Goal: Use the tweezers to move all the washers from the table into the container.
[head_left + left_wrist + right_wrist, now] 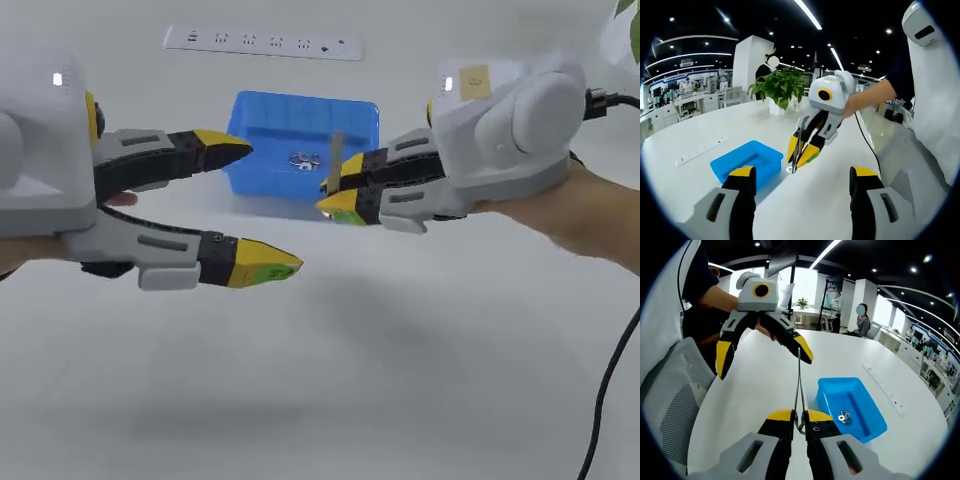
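The left claw [247, 207] is hanging nearest the head camera, at 9 o'clock of that view, its jaws standing wide apart and gripping nothing. The right claw [339, 188] is pointing in from 3 o'clock, its jaws pinched together on the tweezers [335, 155], which are sticking out past the yellow tips. The container [262, 125] is sitting on the surface [400, 350] at 12 o'clock of the head view, beyond both claws, with washers [303, 160] lying near the middle of its floor.

In the right gripper view the container is lying at 4 o'clock of the tweezers' shaft. The tip is pointing to 12 o'clock, toward the open left claw, so it is looking beside the container rather than over it. In the left gripper view the tip is hanging just at 3 o'clock of the container's near corner. A ring-like speck at the tip may be a washer, but it is too small to be sure.

The step in hand is probably a carry to the container. The next move is calling for a short swing of the tip over the rim. Then the right claw's squeeze needs easing so the tweezers spring apart above the blue floor. Whether any washer is lying on the surface, I cannot tell.
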